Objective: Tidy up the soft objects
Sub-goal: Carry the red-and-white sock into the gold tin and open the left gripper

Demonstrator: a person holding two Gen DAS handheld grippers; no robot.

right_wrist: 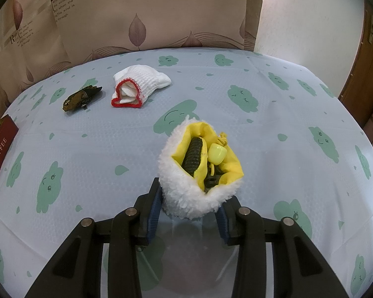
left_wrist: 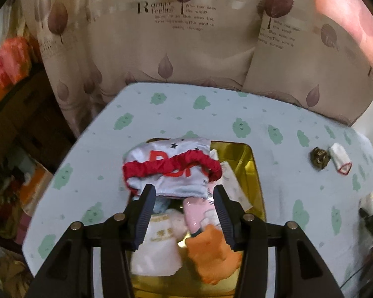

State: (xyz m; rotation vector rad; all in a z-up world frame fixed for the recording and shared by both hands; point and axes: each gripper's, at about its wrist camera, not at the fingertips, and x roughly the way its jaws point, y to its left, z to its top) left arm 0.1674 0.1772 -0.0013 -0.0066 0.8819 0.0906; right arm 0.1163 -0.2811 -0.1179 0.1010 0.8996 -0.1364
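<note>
My left gripper (left_wrist: 184, 195) hangs open over a golden box (left_wrist: 252, 173) that holds several soft things: an orange plush (left_wrist: 211, 255), a pink piece (left_wrist: 195, 214) and a white cloth with gold print (left_wrist: 159, 245). A white garment with a red elastic band (left_wrist: 171, 167) lies across the box's far left rim, just past the fingertips, and the pads are not pressing it. My right gripper (right_wrist: 190, 197) is shut on a white fluffy pouch with yellow lining (right_wrist: 186, 191). Inside the pouch are a dark ridged item (right_wrist: 194, 155) and a small yellow cup (right_wrist: 216, 153).
On the cloud-print tablecloth (right_wrist: 273, 129) lie a dark patterned pouch (right_wrist: 80, 98) (left_wrist: 318, 158) and a white knitted piece with red trim (right_wrist: 136, 87) (left_wrist: 340, 159). A dark red "TOFFEE" lid (right_wrist: 0, 154) sits at the left edge. Curtains hang behind the table, clutter stands to its left.
</note>
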